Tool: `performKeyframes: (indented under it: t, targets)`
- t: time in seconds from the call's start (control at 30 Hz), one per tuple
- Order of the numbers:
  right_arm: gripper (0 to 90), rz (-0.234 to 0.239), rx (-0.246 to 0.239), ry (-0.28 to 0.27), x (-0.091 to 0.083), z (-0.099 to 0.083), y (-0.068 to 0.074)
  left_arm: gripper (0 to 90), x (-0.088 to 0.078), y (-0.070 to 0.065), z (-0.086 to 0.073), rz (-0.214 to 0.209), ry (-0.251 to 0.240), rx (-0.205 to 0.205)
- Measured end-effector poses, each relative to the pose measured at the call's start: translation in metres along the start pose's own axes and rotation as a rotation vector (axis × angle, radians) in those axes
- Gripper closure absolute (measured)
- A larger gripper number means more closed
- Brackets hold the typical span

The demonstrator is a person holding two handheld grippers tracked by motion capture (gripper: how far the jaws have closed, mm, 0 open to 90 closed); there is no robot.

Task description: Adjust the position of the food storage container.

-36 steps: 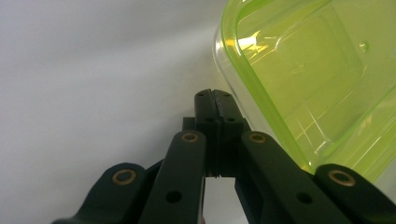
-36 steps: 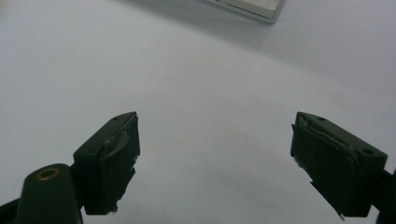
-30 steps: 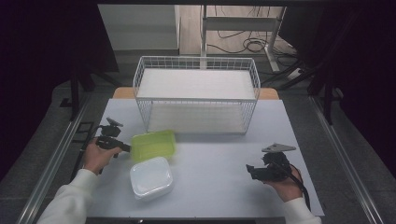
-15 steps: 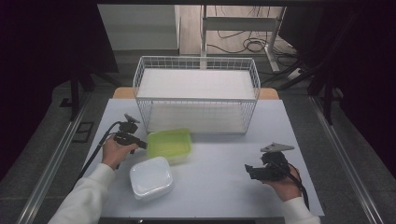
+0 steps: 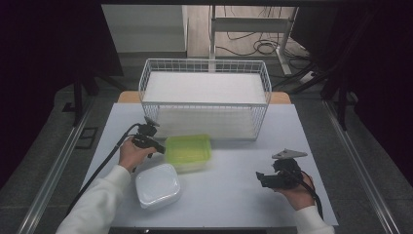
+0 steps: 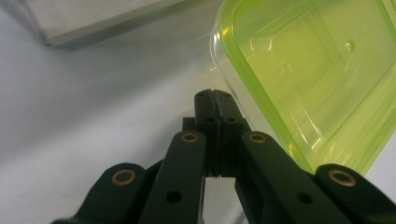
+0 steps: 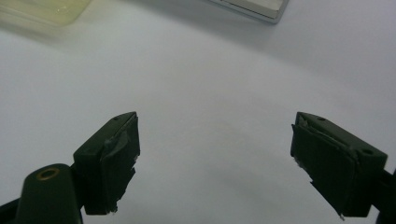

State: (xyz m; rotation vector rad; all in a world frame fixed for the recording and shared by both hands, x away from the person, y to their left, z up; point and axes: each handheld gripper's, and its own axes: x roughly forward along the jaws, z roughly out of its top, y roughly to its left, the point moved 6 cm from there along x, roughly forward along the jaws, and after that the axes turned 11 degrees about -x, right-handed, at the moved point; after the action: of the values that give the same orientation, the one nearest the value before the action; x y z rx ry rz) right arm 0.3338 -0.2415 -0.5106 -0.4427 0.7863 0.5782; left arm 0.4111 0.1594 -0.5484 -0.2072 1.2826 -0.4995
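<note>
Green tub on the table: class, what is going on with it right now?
A person works at a table with a gripper in each hand. The left gripper, fingers shut with nothing between them, sits against the edge of the green tub, apparently pushing it; it lies in front of the wire basket. A white tub lies nearer the person. The right gripper hangs open above bare table.

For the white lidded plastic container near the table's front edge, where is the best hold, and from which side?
Probably its projecting lid rim, on the edge facing the person. The white rounded-square plastic container sits flat and low, too broad to span easily; the translucent green plastic container crowds its far side, so a level approach from the front looks clearest.
</note>
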Motion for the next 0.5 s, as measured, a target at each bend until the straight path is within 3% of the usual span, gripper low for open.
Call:
performKeyframes:
  t: [0.1, 0.17, 0.3, 0.5]
  targets:
    - [16.0, 0.001, -0.006, 0.003, 0.0011, -0.0002, 0.0001, 90.0, 0.0015, -0.0040, 0.0038, -0.004, 0.009, 0.011]
    - [16.0, 0.001, -0.008, 0.006, 0.0018, -0.0003, 0.0001, 89.9, 0.0034, -0.0082, 0.0057, -0.018, 0.000, -0.006]
    - [16.0, 0.001, -0.010, 0.007, 0.0020, -0.0003, 0.0003, 89.9, 0.0058, -0.0093, 0.0057, -0.012, 0.006, -0.003]
    - [16.0, -0.001, -0.011, 0.005, 0.0010, -0.0006, 0.0003, 89.5, -0.0014, -0.0056, 0.0044, 0.009, -0.008, 0.041]
